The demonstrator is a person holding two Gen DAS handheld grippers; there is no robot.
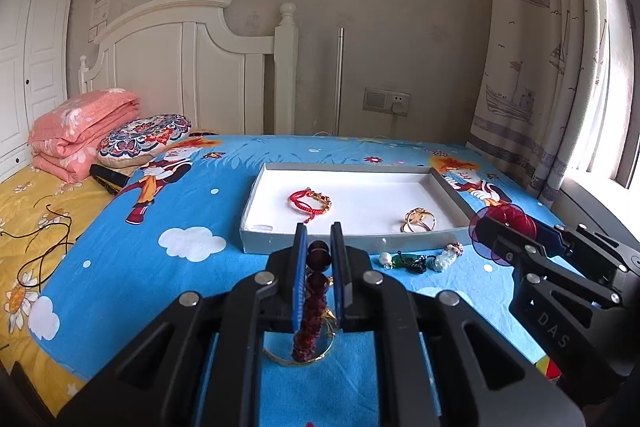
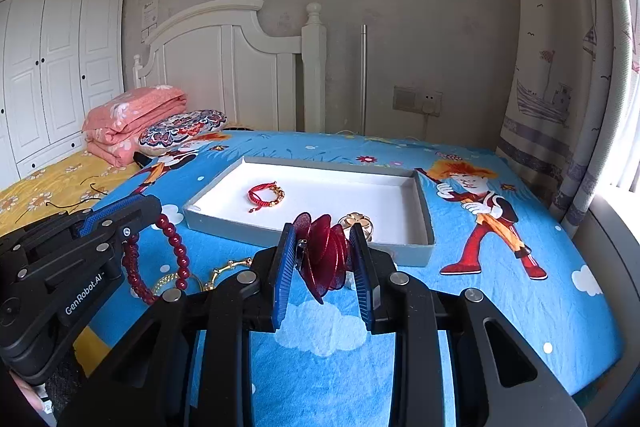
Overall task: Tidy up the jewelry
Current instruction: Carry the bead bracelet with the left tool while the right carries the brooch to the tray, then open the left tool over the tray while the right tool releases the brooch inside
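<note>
Left gripper (image 1: 319,247): pinching dark red bead bracelet (image 1: 316,259). Right gripper (image 2: 325,247): pinching red disc ornament (image 2: 326,257). White tray (image 2: 424,227), far: red cord bracelet (image 2: 264,193), gold rings (image 1: 418,219).

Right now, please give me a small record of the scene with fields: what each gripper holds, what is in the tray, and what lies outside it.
left gripper: shut on the dark red bead bracelet, which hangs from it
right gripper: shut on the red disc ornament
tray: open, white inside, on the blue bedsheet
in tray: red cord bracelet; gold rings
outside tray: small charms by its near wall; gold bangle under the left gripper
</note>
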